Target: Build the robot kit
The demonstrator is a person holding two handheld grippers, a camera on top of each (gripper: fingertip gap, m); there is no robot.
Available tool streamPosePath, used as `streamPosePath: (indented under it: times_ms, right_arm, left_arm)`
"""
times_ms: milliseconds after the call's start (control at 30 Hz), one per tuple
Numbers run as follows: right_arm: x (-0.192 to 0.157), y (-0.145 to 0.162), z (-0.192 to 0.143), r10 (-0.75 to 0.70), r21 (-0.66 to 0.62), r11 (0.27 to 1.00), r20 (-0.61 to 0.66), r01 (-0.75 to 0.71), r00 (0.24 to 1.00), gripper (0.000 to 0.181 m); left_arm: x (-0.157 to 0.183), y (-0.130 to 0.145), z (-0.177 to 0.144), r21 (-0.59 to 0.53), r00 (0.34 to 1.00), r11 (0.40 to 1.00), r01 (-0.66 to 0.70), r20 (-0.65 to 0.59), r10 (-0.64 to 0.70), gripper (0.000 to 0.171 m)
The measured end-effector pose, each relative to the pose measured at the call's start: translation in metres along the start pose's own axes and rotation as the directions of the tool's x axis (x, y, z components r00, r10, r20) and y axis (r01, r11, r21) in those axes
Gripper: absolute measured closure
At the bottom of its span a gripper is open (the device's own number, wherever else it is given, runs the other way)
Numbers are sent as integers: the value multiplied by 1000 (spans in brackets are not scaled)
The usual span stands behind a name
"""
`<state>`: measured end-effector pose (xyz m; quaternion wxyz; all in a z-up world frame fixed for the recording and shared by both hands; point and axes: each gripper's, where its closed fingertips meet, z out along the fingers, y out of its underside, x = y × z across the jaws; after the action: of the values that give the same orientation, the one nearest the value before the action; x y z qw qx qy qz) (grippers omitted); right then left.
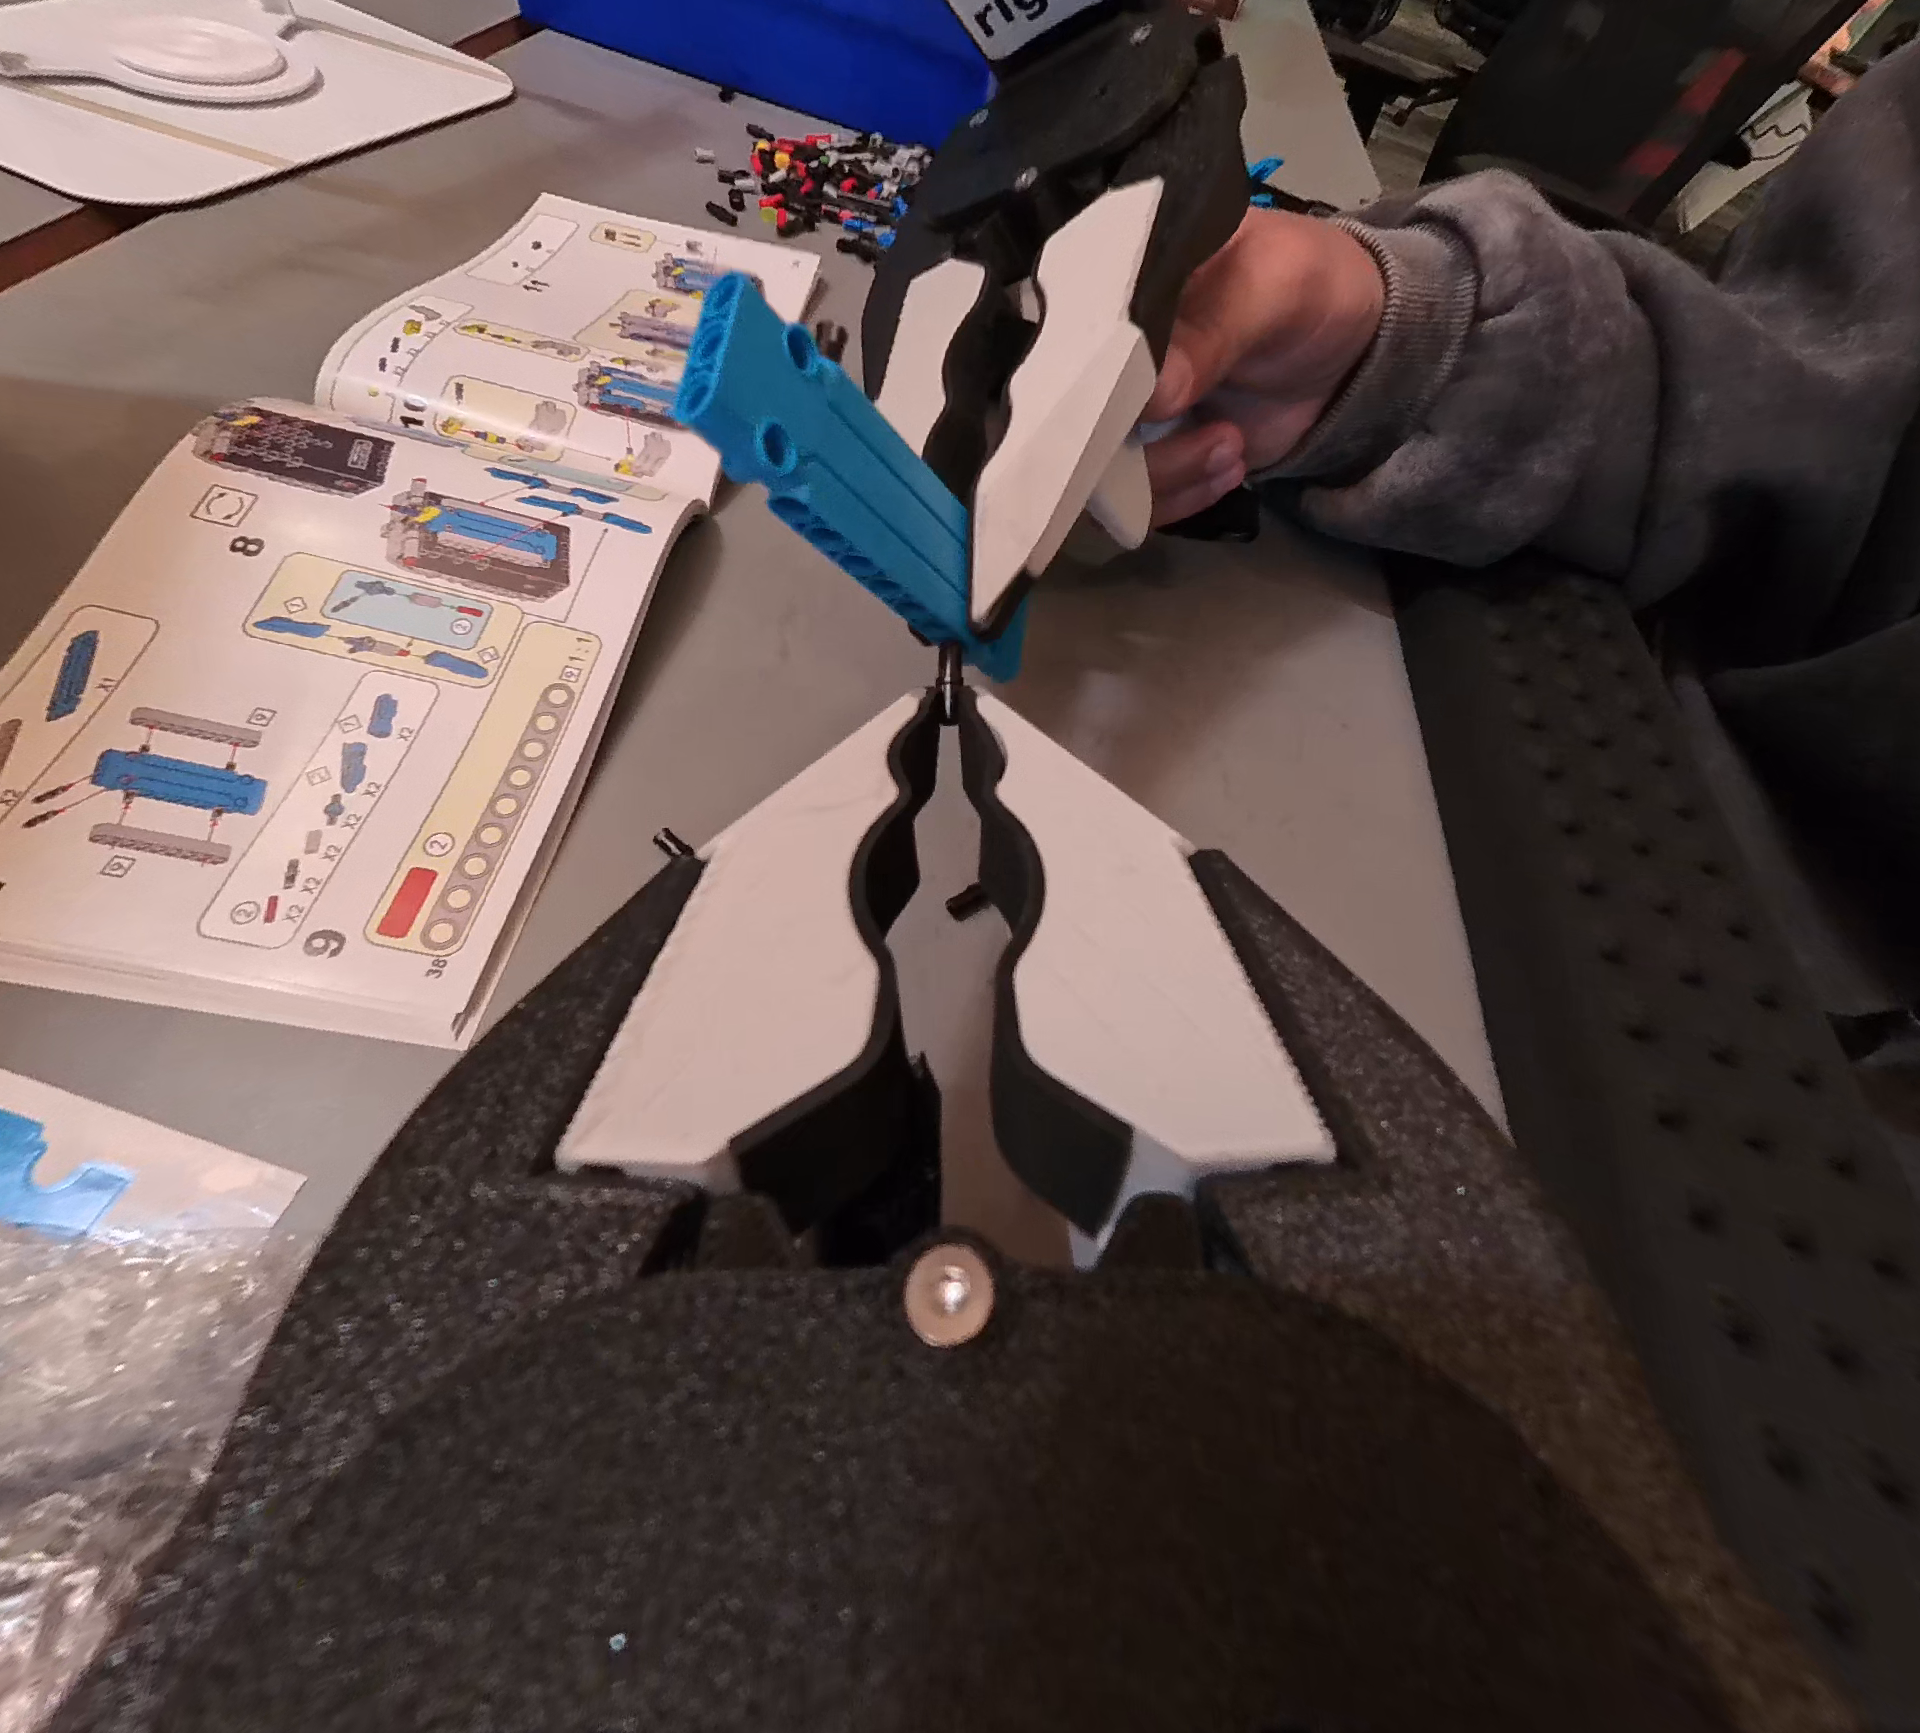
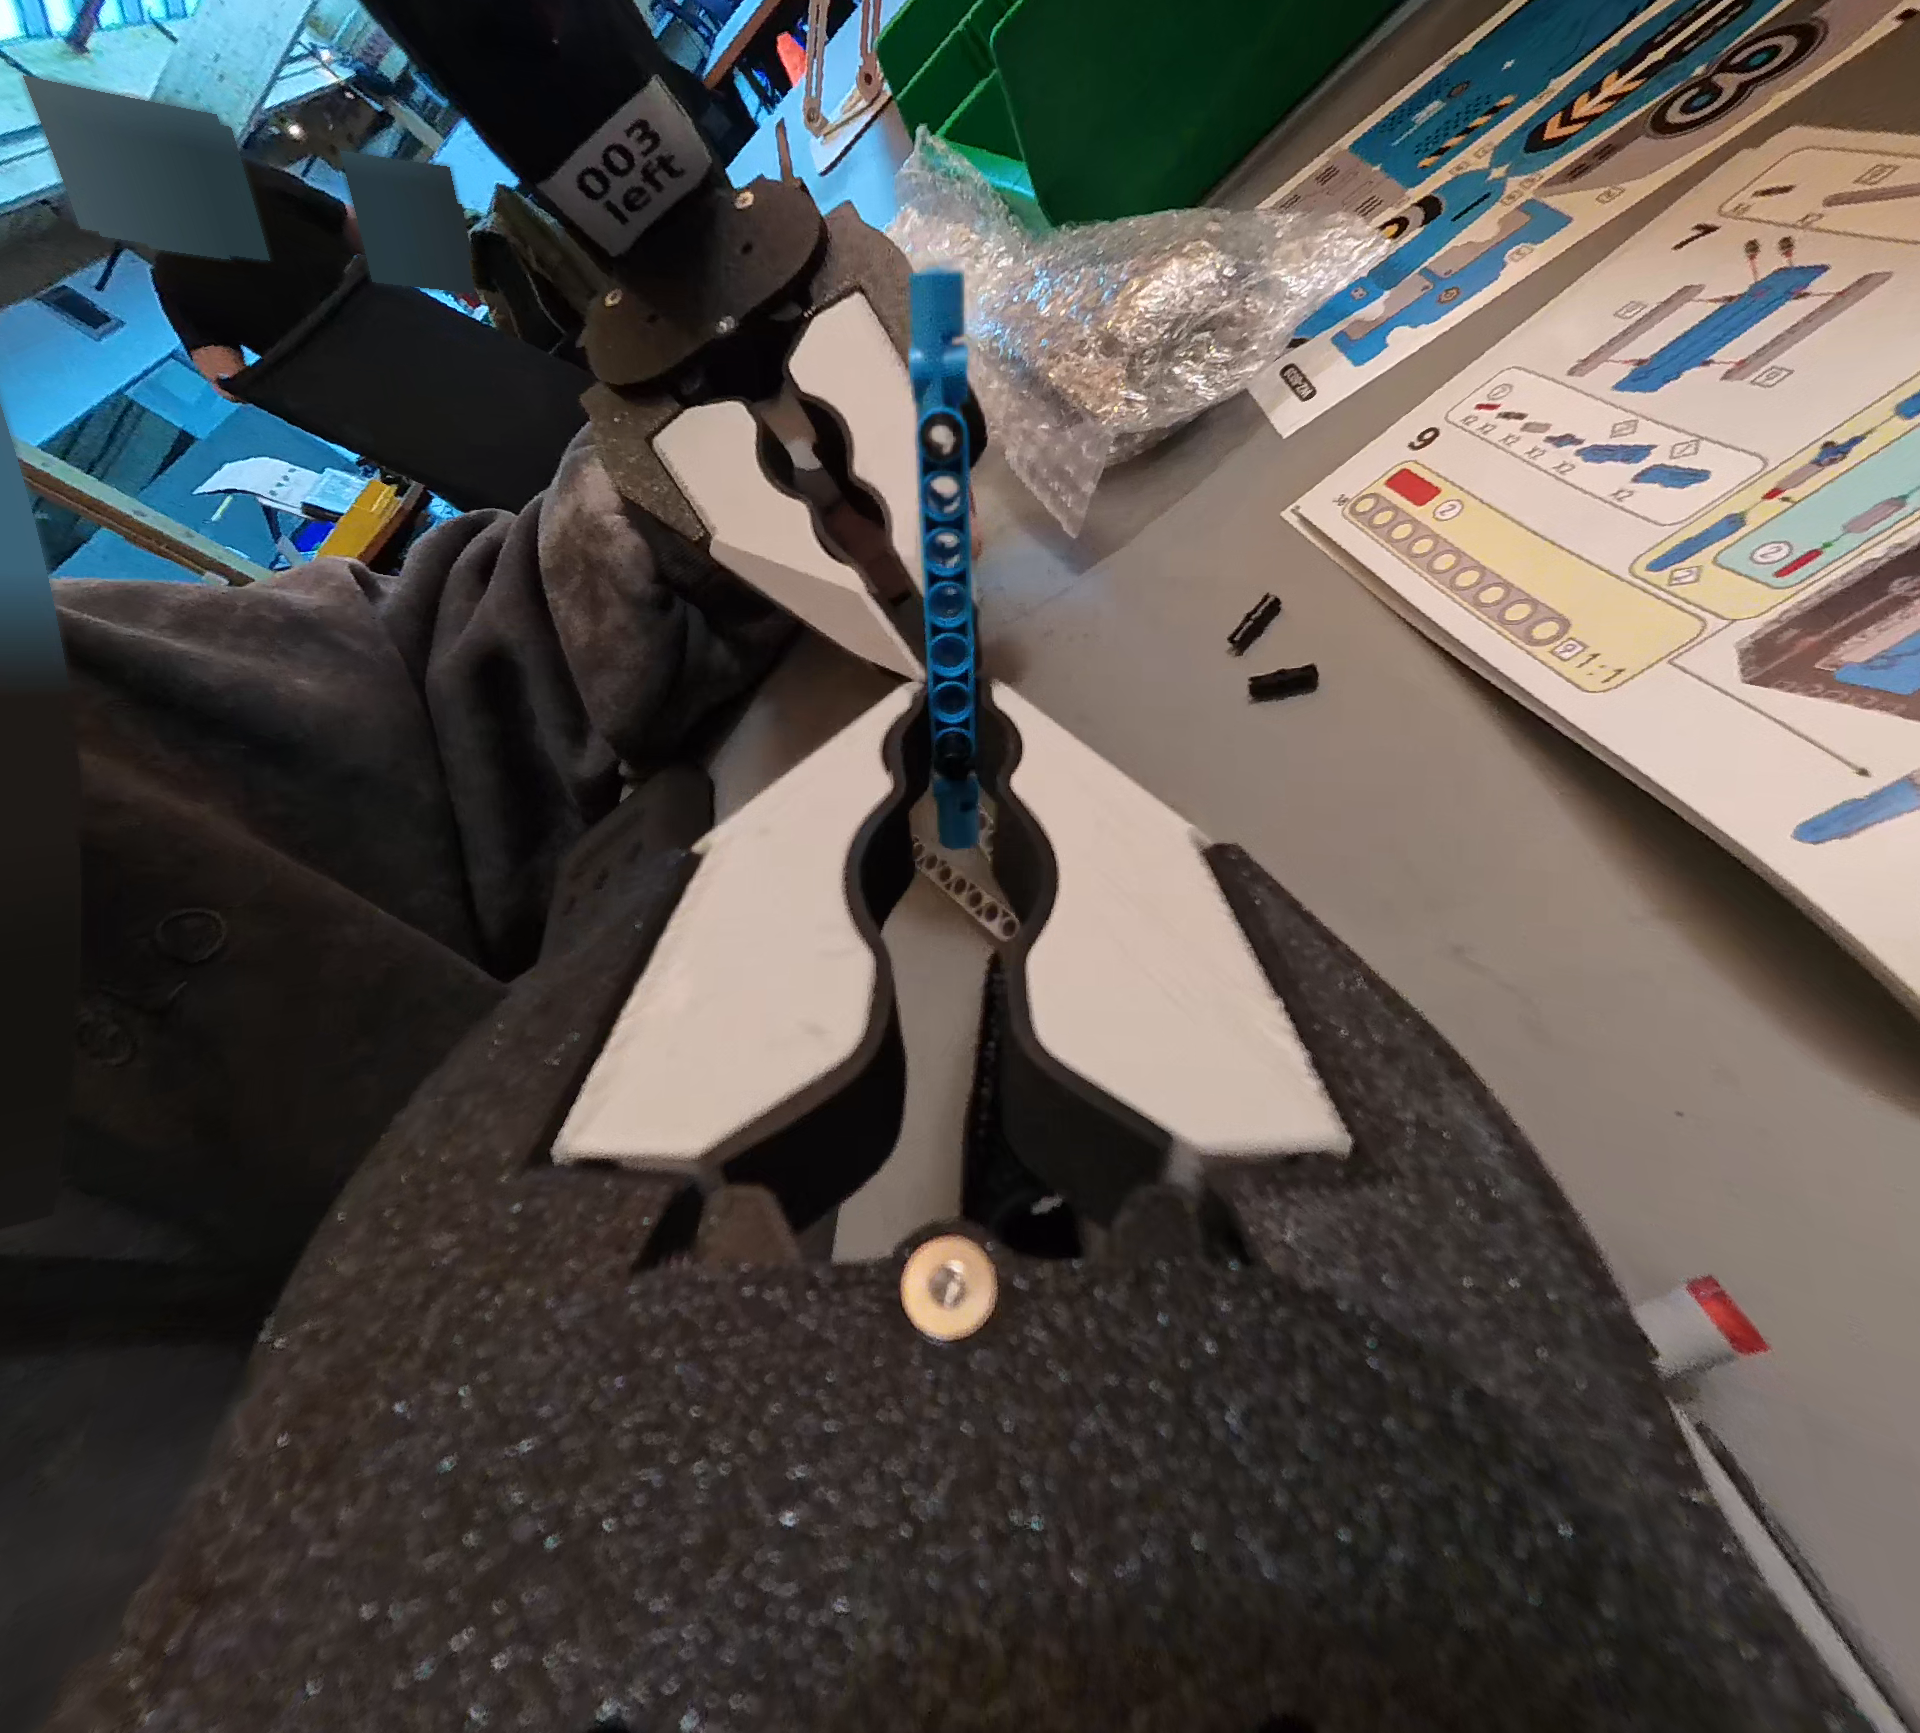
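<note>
I am clamping the blue panel (image 1: 831,478) in the right gripper (image 1: 987,623); the left gripper (image 1: 948,707) is pinching a black pin (image 1: 948,681) against the panel's lower edge, axis squared.

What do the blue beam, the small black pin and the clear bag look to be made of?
Blue beam: rigid moulded plastic, matte, with crisp round holes. Black pin, pinched by the left hand-held gripper: likely hard plastic, too small to be sure. Clear bag: thin bubble-wrap film, glossy, crinkled, with small bubbles.
</note>
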<state>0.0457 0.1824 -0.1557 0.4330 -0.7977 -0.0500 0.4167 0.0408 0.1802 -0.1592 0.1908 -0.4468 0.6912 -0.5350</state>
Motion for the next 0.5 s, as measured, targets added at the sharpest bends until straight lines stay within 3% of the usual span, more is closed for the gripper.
streamPosePath:
  times_ms: [300,500]
  right_arm:
    - [1,11,6,-35,-59,998,-16,34,999,175]
    - [-2,-5,3,5,46,999,20,-6,1000,176]
  left_arm:
    - [4,-3,-1,19,999,999,32,-32,-31,170]
    - [-3,-8,-7,58,998,997,52,-31,-50,170]
